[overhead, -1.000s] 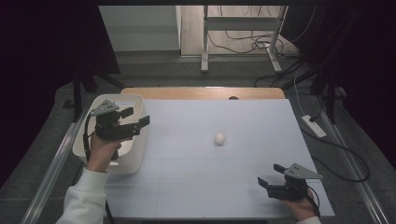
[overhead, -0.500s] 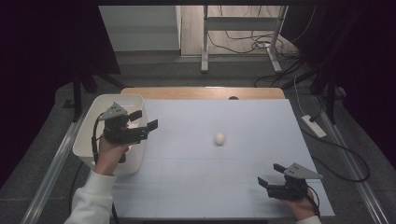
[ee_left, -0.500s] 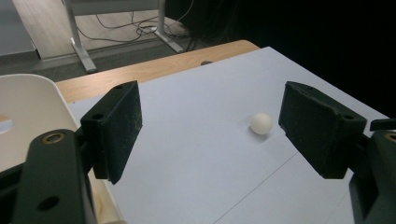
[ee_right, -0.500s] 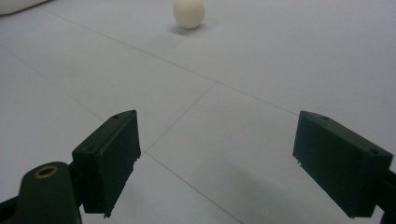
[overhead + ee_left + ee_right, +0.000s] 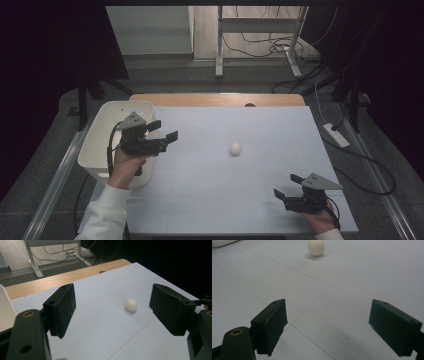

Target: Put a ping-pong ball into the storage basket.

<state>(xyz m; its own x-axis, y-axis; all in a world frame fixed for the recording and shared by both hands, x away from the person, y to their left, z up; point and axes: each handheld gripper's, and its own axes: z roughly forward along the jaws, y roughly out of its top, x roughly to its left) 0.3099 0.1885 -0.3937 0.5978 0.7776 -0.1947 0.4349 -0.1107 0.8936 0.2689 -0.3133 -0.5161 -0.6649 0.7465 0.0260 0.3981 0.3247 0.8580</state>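
Since the earlier frames the left gripper (image 5: pixel 167 138) has drifted away from above the white bin (image 5: pixel 102 116) and out over the table (image 5: pixel 280 125), toward the egg (image 5: pixel 235 148); the right gripper (image 5: pixel 286 186) has kept its place at the near right corner.

The egg is the landmark here. It lies alone on the pale sheet, well apart from both tools: the left gripper is off to its left, raised above the surface, the bin beyond that, and the right gripper sits nearer the person and to the egg's right, low over the table.

Both pairs of tongs stand released, jaws spread with nothing between them (the left gripper view frames the egg (image 5: pixel 131 304) in the gap, but far ahead).

The step in hand looks like the approach for a pick. Next, I judge, the left gripper must travel on to the egg, sink to table level and straddle it before closing gently, since it may roll.

In the right gripper view the egg (image 5: pixel 316 247) looks slightly taller than wide, its long axis running roughly away from that camera; which end is the narrow one I cannot tell.
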